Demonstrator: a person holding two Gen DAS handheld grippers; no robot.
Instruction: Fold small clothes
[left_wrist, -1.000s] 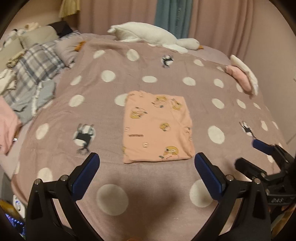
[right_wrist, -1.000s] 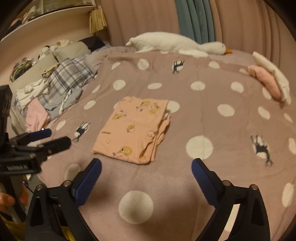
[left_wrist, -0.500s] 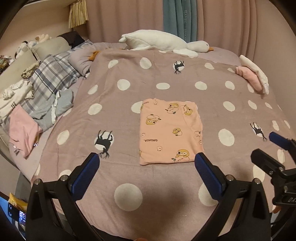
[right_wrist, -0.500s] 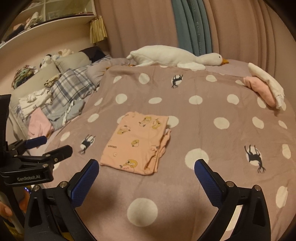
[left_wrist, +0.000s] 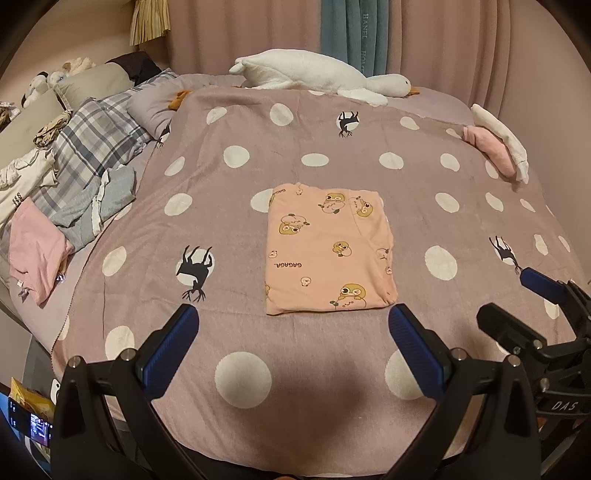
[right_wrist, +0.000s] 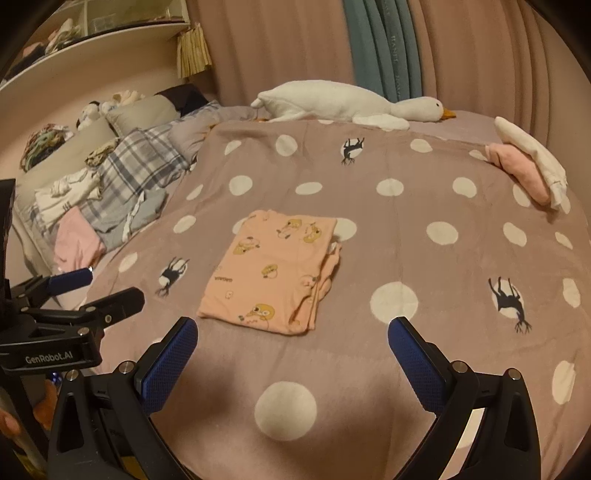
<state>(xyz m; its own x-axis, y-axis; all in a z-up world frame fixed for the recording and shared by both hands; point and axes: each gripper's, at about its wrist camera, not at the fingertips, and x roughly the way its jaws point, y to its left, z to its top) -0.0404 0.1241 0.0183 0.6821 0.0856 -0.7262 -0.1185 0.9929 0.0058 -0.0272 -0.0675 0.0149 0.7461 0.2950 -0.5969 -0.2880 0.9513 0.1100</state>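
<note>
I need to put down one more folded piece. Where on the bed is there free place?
Free: the blanket right of the folded peach garment, and the near strip before it. Crowded: the left edge with the clothes pile; the far right corner holds the pink and white clothes.

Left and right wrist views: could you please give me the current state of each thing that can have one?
Peach garment: folded into a flat rectangle, lying on the bedspread, not held.
Left tongs: open, empty, clear of the garment.
Right tongs: open, empty, clear of the garment.
Clothes pile: unfolded, heaped at the left.
Pink and white clothes: folded, stacked at the far right.
Goose toy: lying on its side.
</note>
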